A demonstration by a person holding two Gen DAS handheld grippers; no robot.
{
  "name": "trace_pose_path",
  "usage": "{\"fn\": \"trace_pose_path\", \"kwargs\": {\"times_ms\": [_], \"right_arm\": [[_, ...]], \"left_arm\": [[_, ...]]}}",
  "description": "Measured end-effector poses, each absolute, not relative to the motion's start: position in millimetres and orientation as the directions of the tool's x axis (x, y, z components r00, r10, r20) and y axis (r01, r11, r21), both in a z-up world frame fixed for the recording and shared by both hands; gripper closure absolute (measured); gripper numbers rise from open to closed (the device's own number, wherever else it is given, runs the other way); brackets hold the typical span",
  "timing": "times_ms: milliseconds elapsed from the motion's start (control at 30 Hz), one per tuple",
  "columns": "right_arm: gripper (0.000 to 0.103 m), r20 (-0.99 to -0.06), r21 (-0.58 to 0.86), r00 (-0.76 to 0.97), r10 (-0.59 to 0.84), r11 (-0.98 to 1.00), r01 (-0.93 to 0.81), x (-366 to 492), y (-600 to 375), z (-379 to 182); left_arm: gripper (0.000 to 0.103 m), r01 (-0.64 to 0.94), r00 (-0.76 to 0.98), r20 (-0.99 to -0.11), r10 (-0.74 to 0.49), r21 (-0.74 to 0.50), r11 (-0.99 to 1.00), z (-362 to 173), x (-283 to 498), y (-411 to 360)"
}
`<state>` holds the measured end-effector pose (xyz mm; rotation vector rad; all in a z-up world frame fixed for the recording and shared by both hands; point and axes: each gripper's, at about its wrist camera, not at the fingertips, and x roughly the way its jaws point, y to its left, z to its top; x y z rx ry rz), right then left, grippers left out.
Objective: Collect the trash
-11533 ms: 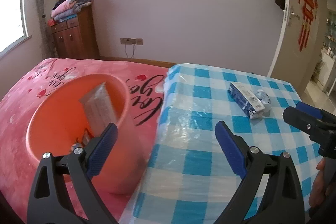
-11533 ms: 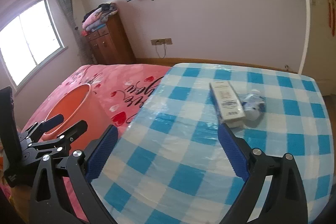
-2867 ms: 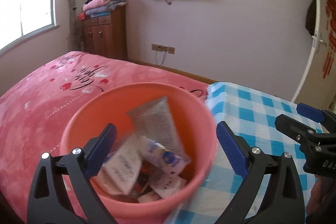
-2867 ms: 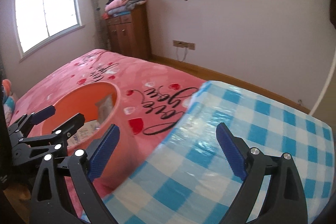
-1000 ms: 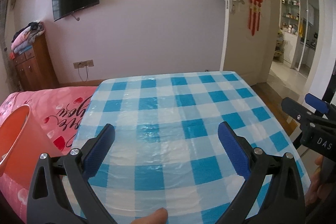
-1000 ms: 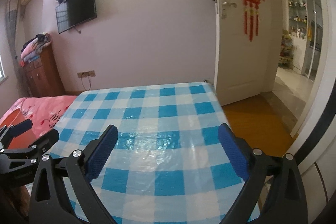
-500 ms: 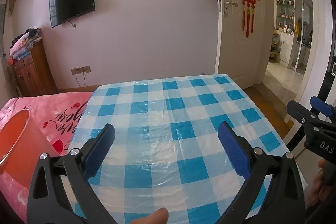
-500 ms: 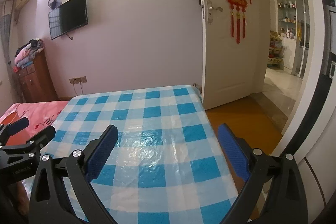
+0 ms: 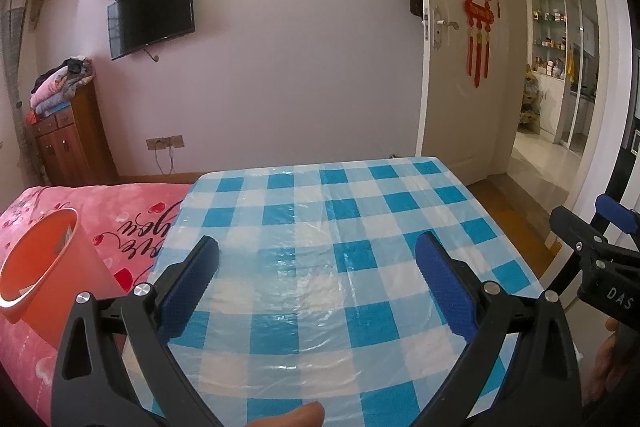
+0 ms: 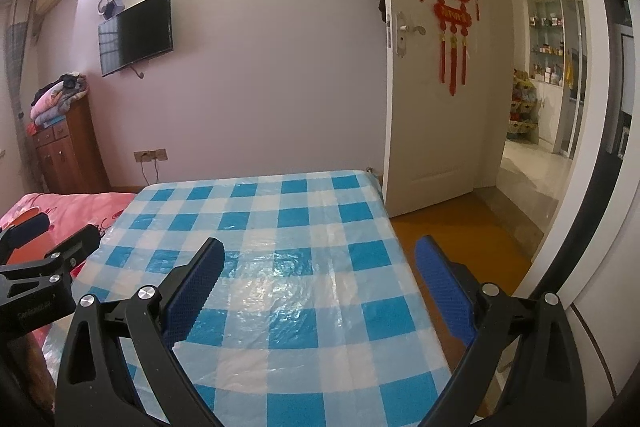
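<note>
The orange bin (image 9: pixel 38 267) sits at 9 o'clock in your left wrist view, on the pink bedspread (image 9: pixel 132 223) just beside the table's left edge, and since a second ago it has slid only a little in the frame as both your cameras lifted and showed more of the doorway. Eleven seconds back a white-and-blue carton and a crumpled wrapper lay on the checked tablecloth (image 9: pixel 320 227); they are gone from it now. Your left gripper (image 9: pixel 316 279) is spread wide with nothing between its blue pads, and your right gripper (image 10: pixel 318 277) is spread just as wide and equally empty. Only the left view shows the bin's mouth, where a pale scrap leans against the inner wall; its other contents cannot be made out from this angle. The right view catches just a sliver of orange at 9 o'clock behind your left gripper, but shows more wooden floor (image 10: pixel 448 227) at 3 o'clock. The wall television (image 9: pixel 152 13) hangs at 11 o'clock, the open door (image 9: pixel 460 67) at 1 o'clock.
</note>
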<state>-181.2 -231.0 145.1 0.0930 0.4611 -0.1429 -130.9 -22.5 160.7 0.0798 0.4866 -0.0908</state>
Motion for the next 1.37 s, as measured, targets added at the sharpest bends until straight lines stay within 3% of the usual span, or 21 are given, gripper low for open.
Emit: {"fn": "trace_pose_path", "kwargs": {"times_ms": [867, 1367], "right_arm": [[0.008, -0.514, 0.059, 0.853, -0.086, 0.989, 0.135, -160.0, -224.4, 117.4], [0.008, -0.744, 0.05, 0.666, -0.054, 0.99, 0.135, -60.4, -226.4, 10.8]], "left_arm": [[0.004, 0.085, 0.863, -0.503, -0.044, 0.06, 0.995, 138.5, -117.5, -19.4], [0.004, -0.008, 0.66, -0.75, 0.04, 0.046, 0.999, 28.7, -29.2, -18.2]]}}
